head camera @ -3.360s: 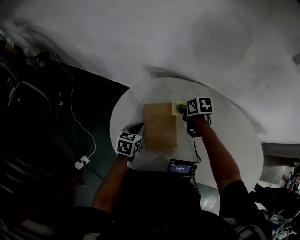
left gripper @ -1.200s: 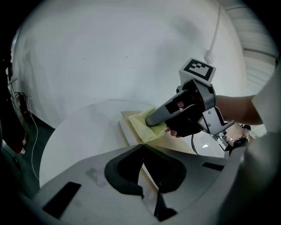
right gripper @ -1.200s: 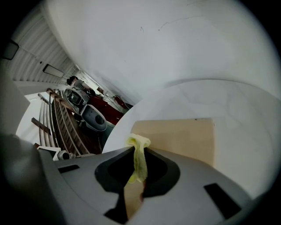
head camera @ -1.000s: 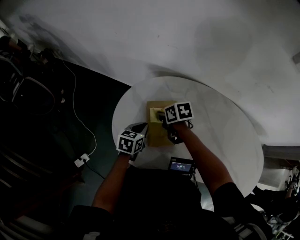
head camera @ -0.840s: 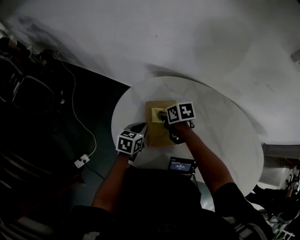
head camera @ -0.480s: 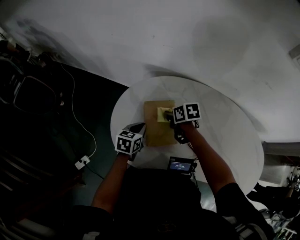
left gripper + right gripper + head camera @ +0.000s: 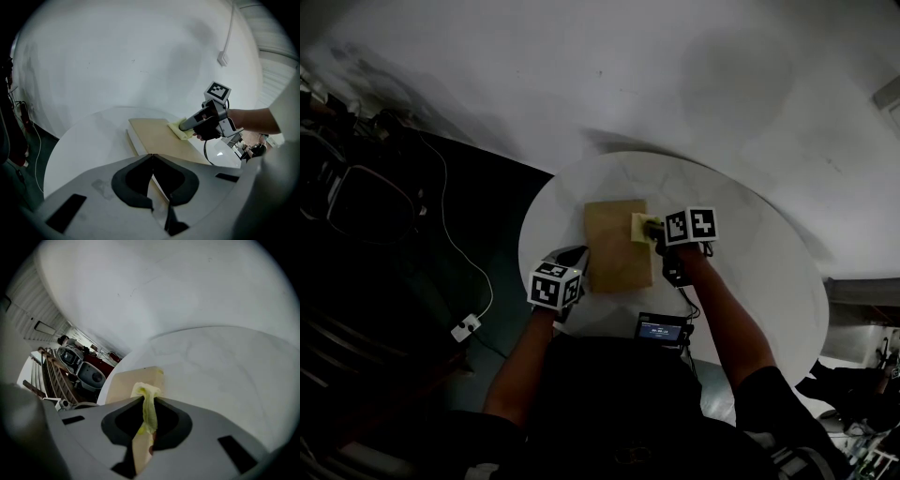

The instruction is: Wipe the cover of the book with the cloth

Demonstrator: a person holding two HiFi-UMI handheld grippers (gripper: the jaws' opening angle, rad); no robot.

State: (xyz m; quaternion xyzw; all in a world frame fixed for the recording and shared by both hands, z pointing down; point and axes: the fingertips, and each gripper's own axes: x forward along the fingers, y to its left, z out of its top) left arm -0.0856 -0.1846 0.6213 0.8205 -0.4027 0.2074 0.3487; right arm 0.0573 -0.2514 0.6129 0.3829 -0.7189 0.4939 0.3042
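Observation:
A tan book (image 7: 617, 246) lies flat on the round white table (image 7: 750, 272). My right gripper (image 7: 656, 229) is shut on a yellow cloth (image 7: 640, 226), which rests on the cover at the book's right edge. In the right gripper view the cloth (image 7: 148, 404) hangs pinched between the jaws, with the book (image 7: 125, 383) beneath. My left gripper (image 7: 572, 262) is shut at the book's near left edge. In the left gripper view its jaws (image 7: 152, 155) meet over the book (image 7: 161, 138), and the right gripper (image 7: 185, 125) and the cloth (image 7: 179, 132) show beyond.
A small device with a lit screen (image 7: 664, 331) sits at the table's near edge, with a cable (image 7: 690, 302) running to it. Left of the table the floor is dark, with a white cord and plug (image 7: 464, 324) and chairs (image 7: 356, 202).
My right gripper has dragged the cloth across the cover from the book's left-middle to its right edge. The left gripper and the book have stayed put.

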